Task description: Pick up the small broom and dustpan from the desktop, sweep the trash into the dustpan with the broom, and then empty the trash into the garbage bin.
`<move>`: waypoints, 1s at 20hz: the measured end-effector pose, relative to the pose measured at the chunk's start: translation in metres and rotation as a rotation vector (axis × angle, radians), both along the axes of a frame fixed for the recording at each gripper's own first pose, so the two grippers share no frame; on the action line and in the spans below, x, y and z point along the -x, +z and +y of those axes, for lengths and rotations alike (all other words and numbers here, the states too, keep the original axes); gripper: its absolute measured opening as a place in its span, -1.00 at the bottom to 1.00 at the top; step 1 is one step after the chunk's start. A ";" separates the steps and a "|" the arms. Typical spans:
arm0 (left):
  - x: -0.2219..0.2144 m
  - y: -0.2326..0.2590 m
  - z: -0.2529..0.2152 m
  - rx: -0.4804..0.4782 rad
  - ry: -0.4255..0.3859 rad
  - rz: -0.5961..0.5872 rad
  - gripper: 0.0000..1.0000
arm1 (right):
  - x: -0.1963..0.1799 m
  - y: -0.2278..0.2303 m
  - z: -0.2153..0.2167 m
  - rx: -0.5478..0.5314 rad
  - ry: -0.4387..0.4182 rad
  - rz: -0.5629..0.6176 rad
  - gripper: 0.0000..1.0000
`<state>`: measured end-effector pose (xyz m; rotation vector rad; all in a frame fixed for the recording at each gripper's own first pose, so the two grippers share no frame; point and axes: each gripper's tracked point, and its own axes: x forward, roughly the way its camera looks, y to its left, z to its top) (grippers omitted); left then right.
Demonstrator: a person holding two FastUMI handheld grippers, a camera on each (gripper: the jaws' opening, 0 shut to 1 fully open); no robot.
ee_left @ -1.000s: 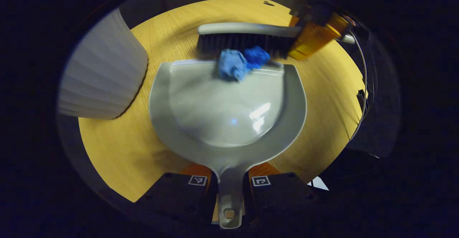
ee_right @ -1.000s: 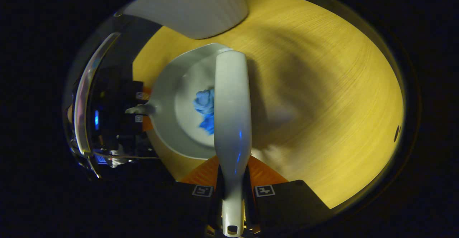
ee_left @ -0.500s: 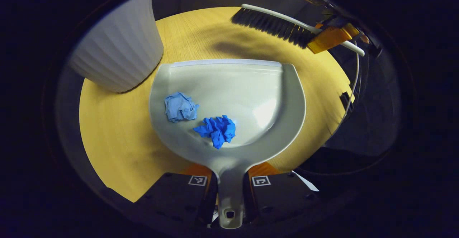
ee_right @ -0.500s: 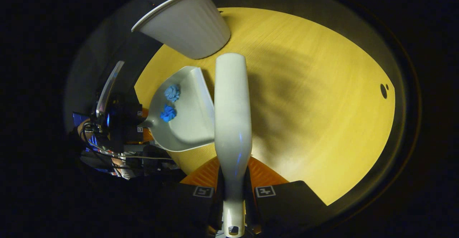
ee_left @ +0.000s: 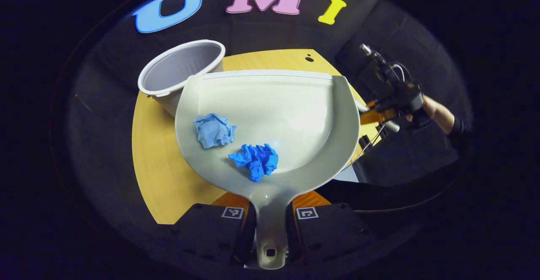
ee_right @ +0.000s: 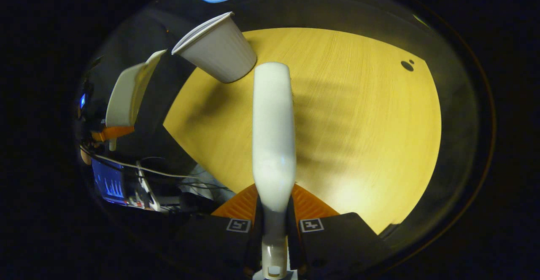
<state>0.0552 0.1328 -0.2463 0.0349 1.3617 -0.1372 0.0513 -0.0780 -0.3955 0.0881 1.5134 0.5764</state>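
Left claw (ee_left: 270,221): clenched on the dustpan (ee_left: 270,103) handle, one finger on each side of it.
Dustpan: straight ahead of the left claw, lifted off the desk (ee_left: 160,179), held roughly level.
Trash: two crumpled blue wads in the pan; pale wad (ee_left: 214,130) ahead and left, dark wad (ee_left: 255,160) nearer the handle.
Bin (ee_left: 181,71): beyond the pan's left front corner, mouth open toward the claw.
Right claw (ee_right: 274,229): clenched on the broom (ee_right: 273,132) handle, the broom running straight ahead above the desk.
Handling, dustpan: looks like stiff, light, glossy plastic; the handle neck is the natural hold.
Handling, trash: the wads are probably very light and loose, and likely to slide on the slick pan once it tips.
Step judged: sweeping done; next is to bring the pan lip over the bin and tilt.
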 end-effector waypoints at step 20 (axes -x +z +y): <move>-0.042 0.031 0.029 -0.733 -0.065 0.138 -0.42 | 0.075 0.094 0.032 -0.236 -0.381 -0.141 -0.44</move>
